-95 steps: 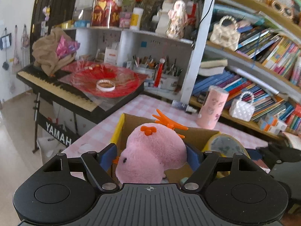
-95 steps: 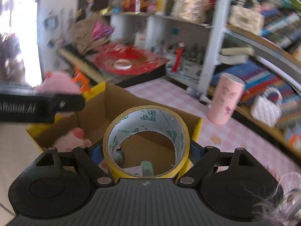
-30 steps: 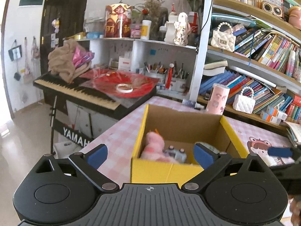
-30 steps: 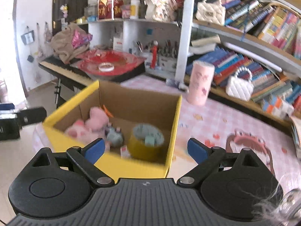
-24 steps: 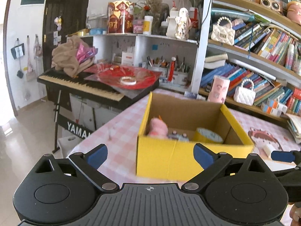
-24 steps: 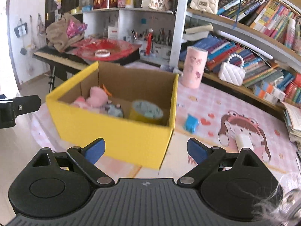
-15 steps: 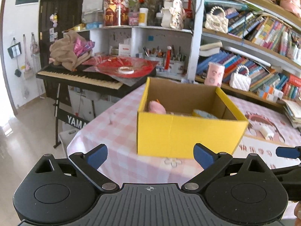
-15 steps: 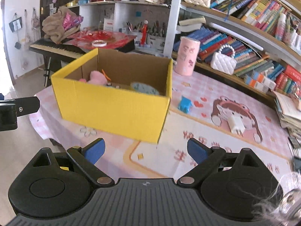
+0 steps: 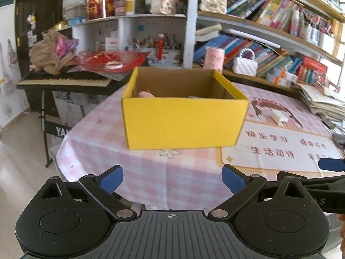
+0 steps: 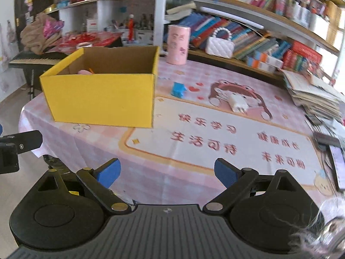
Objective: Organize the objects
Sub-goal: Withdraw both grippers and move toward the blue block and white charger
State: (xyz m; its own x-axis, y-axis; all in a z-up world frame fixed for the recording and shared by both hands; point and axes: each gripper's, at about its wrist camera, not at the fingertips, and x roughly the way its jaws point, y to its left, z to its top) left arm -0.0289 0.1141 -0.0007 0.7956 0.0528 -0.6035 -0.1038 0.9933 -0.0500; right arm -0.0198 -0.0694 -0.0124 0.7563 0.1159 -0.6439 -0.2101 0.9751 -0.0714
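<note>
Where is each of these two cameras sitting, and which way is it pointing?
Left wrist: sits on the left gripper, looks forward at the yellow box head-on; its open blue-tipped fingers show, with the other gripper at the right edge.
Right wrist: sits on the right gripper, looks across the pink tablecloth, box to the left; open fingers show.
Shared: box, white charger, pink cup, bookshelves.

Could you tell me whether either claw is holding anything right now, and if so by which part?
Nothing is held. The left claw and the right claw are both open and empty, set back from the yellow cardboard box on the pink checked tablecloth.
</note>
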